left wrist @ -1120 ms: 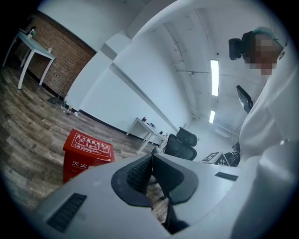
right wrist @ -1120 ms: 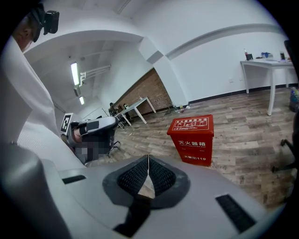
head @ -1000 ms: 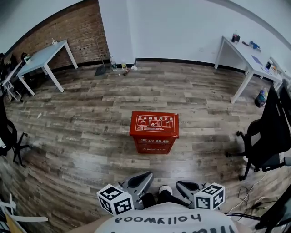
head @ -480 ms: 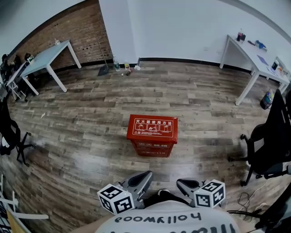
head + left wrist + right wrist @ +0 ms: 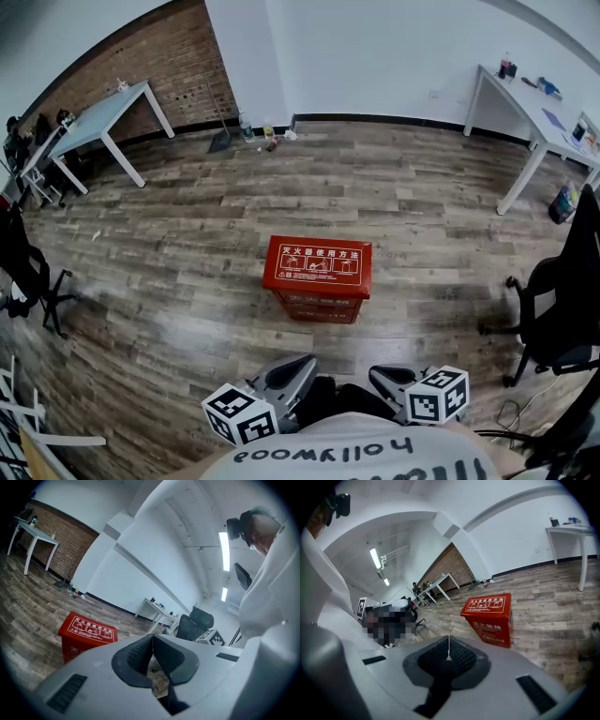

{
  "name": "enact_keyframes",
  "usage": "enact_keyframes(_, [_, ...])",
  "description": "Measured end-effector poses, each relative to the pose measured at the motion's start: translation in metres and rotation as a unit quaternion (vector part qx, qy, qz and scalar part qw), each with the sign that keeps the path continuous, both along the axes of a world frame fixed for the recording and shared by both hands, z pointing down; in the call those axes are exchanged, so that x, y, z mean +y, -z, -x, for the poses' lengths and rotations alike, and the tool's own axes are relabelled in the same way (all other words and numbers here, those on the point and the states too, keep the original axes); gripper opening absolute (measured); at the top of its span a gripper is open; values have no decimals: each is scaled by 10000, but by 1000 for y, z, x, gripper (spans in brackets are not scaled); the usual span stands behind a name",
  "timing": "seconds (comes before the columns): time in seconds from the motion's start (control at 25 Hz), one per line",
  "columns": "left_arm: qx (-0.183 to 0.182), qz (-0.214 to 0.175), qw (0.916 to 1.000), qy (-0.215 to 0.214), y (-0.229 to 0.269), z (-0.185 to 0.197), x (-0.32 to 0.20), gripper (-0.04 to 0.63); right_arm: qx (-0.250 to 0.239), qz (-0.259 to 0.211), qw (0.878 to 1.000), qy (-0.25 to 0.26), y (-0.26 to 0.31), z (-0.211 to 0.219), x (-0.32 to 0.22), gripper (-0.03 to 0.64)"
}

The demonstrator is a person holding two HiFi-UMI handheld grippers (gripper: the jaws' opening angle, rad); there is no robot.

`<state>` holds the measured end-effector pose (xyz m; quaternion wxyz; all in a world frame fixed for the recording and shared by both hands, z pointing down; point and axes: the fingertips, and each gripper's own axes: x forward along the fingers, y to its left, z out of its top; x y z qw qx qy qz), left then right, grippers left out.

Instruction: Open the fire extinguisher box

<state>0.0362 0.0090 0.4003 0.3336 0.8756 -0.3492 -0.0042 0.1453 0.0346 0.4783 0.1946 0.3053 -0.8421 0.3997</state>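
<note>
A red fire extinguisher box [image 5: 318, 278] with white print on its lid stands closed on the wooden floor, in the middle of the head view. It also shows in the left gripper view [image 5: 86, 635] and the right gripper view [image 5: 489, 617]. My left gripper [image 5: 302, 365] and right gripper [image 5: 379, 377] hang close to my body at the bottom of the head view, well short of the box. Both are shut with nothing between the jaws. The left gripper [image 5: 151, 641] and the right gripper [image 5: 448, 649] show their pads closed together.
A white table [image 5: 103, 114] stands by the brick wall at the back left, another white table [image 5: 534, 111] at the back right. Black office chairs stand at the right [image 5: 567, 295] and left [image 5: 23, 267] edges. Bottles and a dustpan [image 5: 246, 134] lie by the far wall.
The box has slid slightly lower and closer in the head view as I moved toward it. Both grippers stay shut at the bottom of the view.
</note>
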Motion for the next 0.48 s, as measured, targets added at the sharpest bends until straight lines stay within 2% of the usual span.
enact_keyframes(0.12, [-86, 205, 9997, 121, -16, 12, -4, 6, -15, 231, 9993, 279, -13, 15, 3, 9])
enact_keyframes(0.24, [-194, 324, 9993, 42, -31, 19, -15, 6, 13, 379, 9988, 298, -22, 21, -5, 9])
enact_keyframes(0.48, [-409, 424, 9960, -665, -41, 18, -50, 6, -9, 518, 9985, -157, -25, 32, -41, 11])
